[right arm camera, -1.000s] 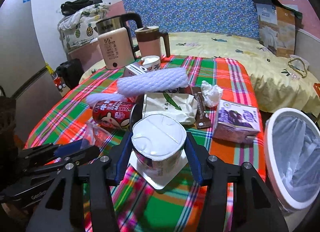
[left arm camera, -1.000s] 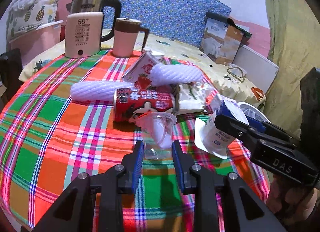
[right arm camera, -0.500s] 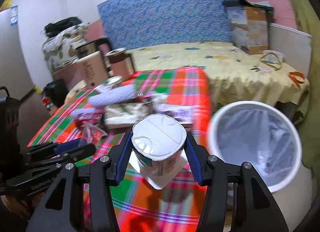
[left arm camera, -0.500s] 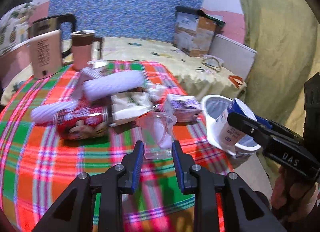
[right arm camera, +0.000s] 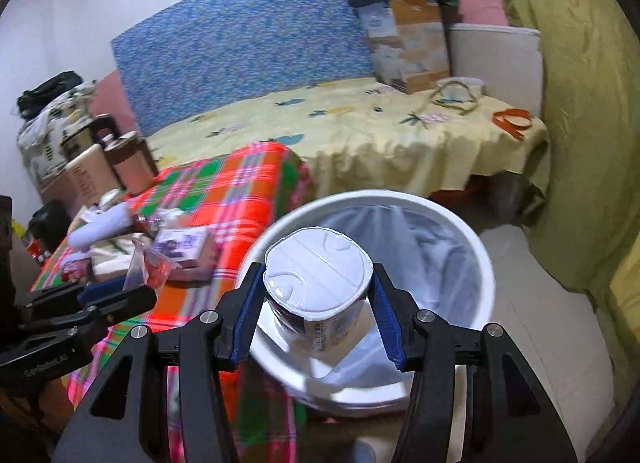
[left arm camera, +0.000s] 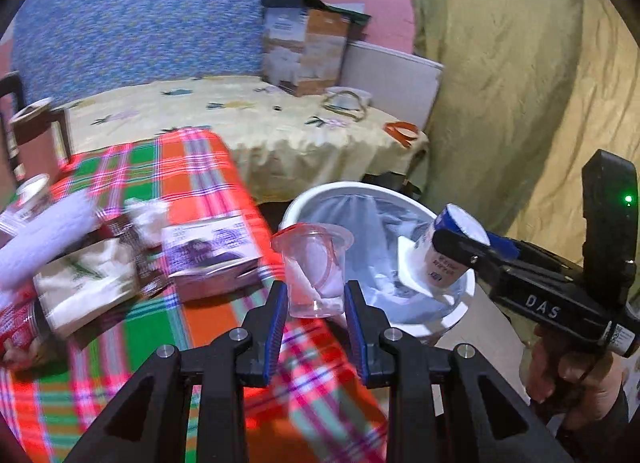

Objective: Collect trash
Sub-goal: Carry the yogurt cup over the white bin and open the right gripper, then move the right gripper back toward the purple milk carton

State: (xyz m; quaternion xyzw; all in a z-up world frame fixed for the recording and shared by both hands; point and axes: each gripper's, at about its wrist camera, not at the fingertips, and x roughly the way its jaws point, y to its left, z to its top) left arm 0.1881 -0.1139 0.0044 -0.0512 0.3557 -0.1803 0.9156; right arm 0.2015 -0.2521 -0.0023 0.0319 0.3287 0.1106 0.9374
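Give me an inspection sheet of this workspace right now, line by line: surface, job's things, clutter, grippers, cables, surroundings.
Surface: table under bright plaid tablecloth.
Job's things: clear plastic cup; white yogurt tub; white bin with pale liner beside the table.
Clutter: purple carton, white foam sleeve, crumpled tissue, red can, all blurred.
Grippers: left gripper shut on the cup, at the table edge; right gripper shut on the tub, over the bin.
Cables: nothing seen.
Surroundings: yellow bedsheet, blue patterned headboard, cardboard box, olive curtain.
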